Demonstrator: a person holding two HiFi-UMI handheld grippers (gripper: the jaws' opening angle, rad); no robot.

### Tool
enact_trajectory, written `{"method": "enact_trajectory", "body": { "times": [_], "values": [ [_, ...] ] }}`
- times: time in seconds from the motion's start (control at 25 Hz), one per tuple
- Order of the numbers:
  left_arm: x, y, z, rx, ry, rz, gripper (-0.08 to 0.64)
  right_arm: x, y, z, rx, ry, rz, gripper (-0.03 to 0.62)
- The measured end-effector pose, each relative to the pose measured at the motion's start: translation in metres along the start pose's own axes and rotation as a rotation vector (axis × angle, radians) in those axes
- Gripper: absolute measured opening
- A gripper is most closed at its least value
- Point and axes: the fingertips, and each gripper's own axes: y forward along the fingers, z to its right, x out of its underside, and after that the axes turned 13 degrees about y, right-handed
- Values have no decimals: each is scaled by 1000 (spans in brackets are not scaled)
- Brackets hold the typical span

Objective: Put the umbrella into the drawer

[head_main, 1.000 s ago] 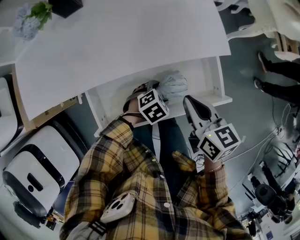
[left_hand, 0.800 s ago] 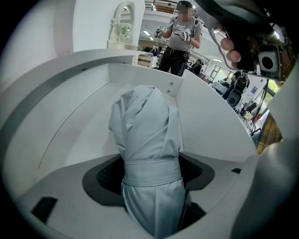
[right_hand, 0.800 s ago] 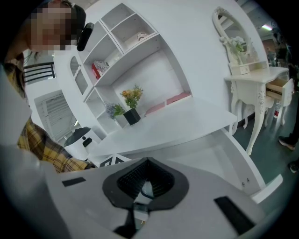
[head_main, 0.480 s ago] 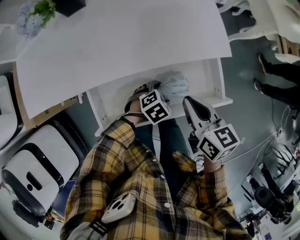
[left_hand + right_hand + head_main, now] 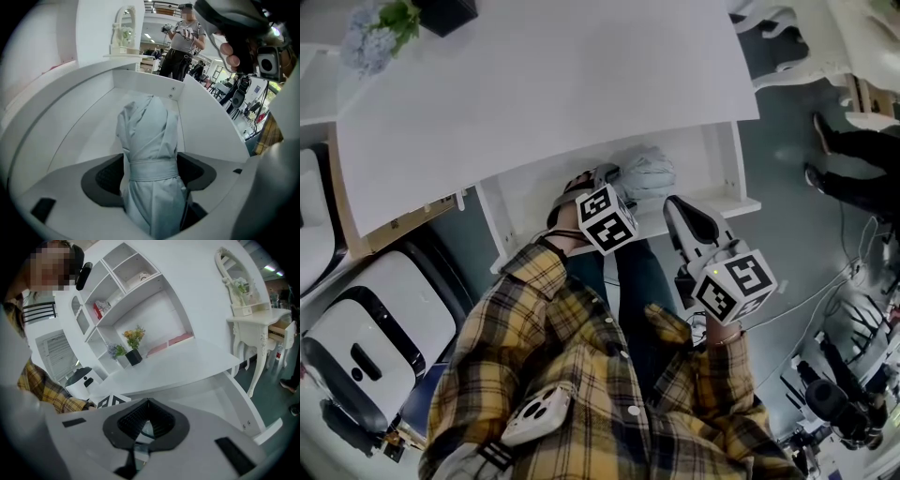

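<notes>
Release step: the jaws of the left gripper (image 5: 150, 176) had just been opening, slack around the umbrella (image 5: 145, 131) in the drawer (image 5: 84, 126). The right gripper (image 5: 149, 404) had its jaws closed together, empty. Next call, I'd say: lift clear.

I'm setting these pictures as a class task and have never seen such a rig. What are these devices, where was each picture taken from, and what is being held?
There is no robot here. A person in a plaid shirt holds a two-jaw gripper in each hand, and the marker cubes are part of those grippers. The head view comes from a camera on the person's head, looking down. Each gripper view looks along that gripper's own jaws. Under the white desk top a drawer stands pulled out, and a folded grey umbrella rests in it. The left gripper has its jaws on either side of the umbrella. It has just been opening them, so it seems to be letting go. The right gripper is shut and holds nothing.
</notes>
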Motion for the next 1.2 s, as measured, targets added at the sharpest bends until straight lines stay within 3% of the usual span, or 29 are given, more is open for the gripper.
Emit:
{"method": "enact_trajectory", "body": {
  "times": [0.64,1.2],
  "values": [
    [-18,-59,-11,-83,-42,71,350,-14,-4,-26,-34,-70,-8,17],
    [-46,-137,-7,-258,34,122,350,-33,-14,-61,-102,-166,-5,17]
  ]
}}
